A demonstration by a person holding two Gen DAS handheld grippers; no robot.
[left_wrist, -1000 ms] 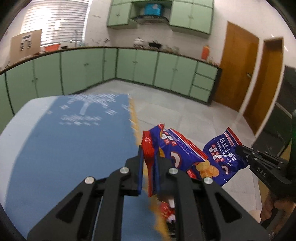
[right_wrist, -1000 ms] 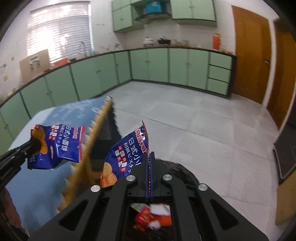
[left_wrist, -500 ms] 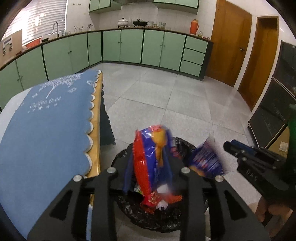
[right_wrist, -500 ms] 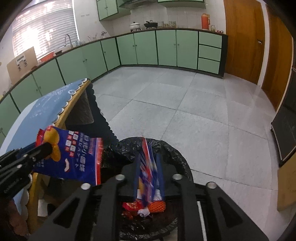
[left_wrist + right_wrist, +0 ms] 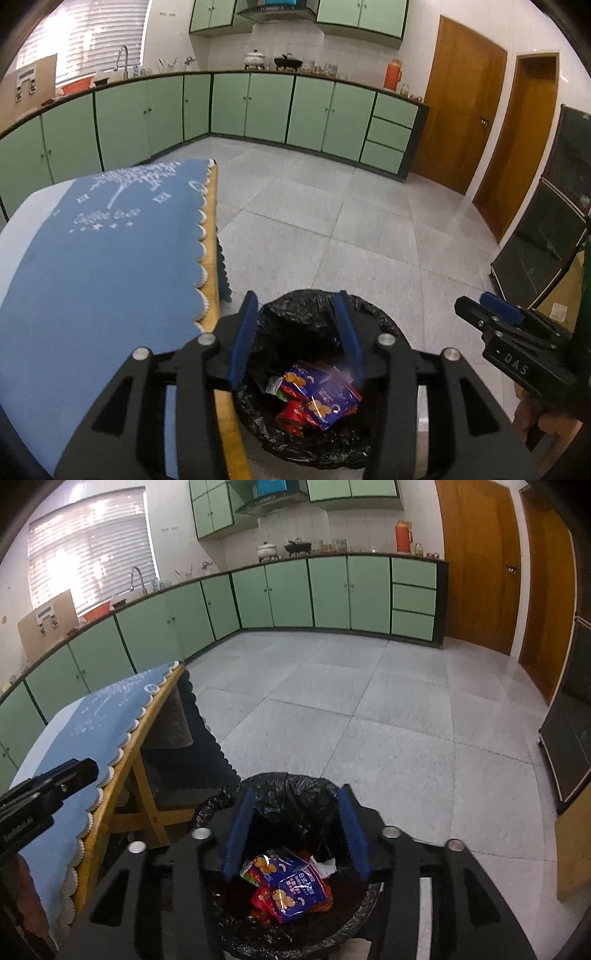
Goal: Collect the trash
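Snack packets (image 5: pixel 325 400) I pinched a second ago now lie in the bin (image 5: pixel 373 325) beside the table (image 5: pixel 99 258), my left gripper (image 5: pixel 297 334) and right gripper (image 5: pixel 295 823) having just spread their jaws empty above it, this drop seemingly done.

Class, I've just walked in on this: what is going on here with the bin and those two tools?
A person holds a tool in each hand over a trash bin lined with a black bag, beside a table with a blue cloth. The left tool and right tool have just been opening and now have nothing between their fingers. The blue snack packets lie inside the bin on other wrappers, so both pieces of trash have been dropped in.
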